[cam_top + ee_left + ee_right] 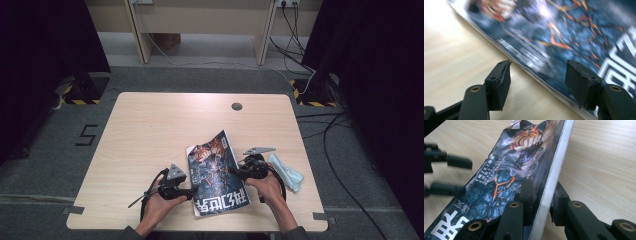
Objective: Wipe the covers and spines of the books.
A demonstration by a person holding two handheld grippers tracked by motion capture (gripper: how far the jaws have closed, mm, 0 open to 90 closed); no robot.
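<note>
Underneath, smooth pale wood tabletop (150, 130); glossy, creased comic book (216, 172).

A light wooden table (150, 130) is being seen from above, with a small round grey grommet (237, 106) set into its far half. A comic book (216, 172) with a dark, fiery cover is lying on the near half, its right edge being lifted off the wood. A pale blue cloth (286, 171) is resting just right of it, near the table's right edge.
</note>
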